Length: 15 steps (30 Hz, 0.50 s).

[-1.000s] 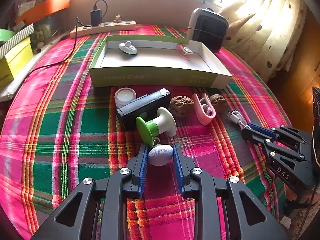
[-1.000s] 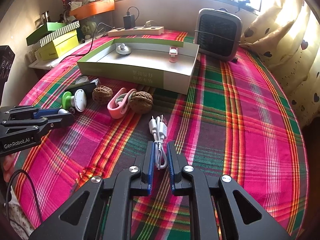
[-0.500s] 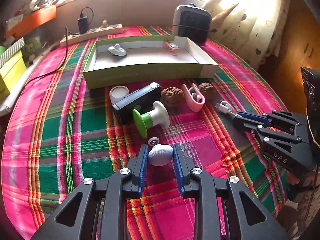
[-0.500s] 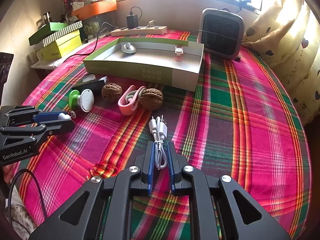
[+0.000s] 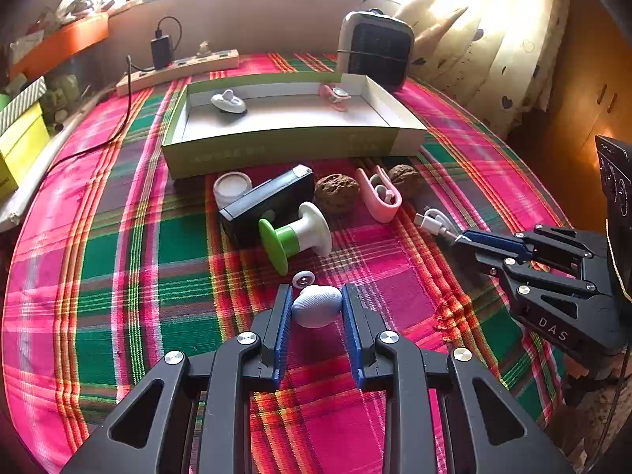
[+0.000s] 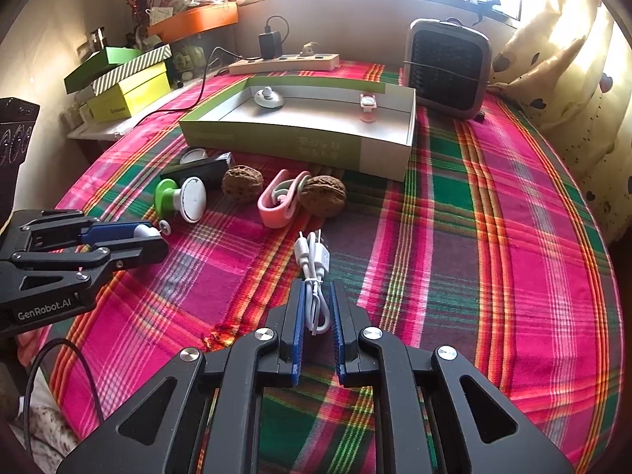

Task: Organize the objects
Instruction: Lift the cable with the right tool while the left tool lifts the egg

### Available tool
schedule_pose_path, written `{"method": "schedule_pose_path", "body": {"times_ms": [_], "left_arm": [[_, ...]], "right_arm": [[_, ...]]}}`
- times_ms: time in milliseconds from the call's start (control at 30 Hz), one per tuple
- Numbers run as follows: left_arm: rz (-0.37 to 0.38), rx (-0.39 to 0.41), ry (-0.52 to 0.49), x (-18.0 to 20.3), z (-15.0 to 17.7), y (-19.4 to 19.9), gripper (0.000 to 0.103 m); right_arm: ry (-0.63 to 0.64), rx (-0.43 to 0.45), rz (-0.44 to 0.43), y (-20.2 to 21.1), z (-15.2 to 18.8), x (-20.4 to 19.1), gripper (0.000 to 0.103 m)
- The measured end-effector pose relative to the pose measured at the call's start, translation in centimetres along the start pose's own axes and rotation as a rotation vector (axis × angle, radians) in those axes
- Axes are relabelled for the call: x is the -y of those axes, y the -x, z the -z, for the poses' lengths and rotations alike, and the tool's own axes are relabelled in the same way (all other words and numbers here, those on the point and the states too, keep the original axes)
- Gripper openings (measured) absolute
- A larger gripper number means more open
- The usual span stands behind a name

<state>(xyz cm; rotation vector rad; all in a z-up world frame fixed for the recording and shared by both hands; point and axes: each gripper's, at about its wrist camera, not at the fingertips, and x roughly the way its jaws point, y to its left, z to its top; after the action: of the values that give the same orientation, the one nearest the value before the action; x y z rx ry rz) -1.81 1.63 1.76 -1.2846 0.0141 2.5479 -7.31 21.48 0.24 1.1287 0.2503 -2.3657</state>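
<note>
Left wrist view shows my left gripper [image 5: 316,305] clamped on the ball [image 5: 317,305] and my right gripper [image 6: 316,303] pinching the cable [image 6: 314,260], box [image 5: 276,149] straight ahead beyond the clutter, nearer my left.

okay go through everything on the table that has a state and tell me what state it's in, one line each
left gripper: shut on pale egg-shaped ball
right gripper: shut on white cable
green box: open, two items inside
green-and-white spool: lying on its side
charger: plugged into power strip
</note>
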Motion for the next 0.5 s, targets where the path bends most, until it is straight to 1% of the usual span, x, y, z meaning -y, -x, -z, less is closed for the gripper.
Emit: {"method": "schedule_pose_path", "body": {"times_ms": [500], "left_arm": [[-0.001, 0.035, -0.02, 0.3, -0.5, 1.1, 0.023]], "right_arm": [[-0.027, 0.021, -0.006, 0.6, -0.1, -0.5, 0.013]]}}
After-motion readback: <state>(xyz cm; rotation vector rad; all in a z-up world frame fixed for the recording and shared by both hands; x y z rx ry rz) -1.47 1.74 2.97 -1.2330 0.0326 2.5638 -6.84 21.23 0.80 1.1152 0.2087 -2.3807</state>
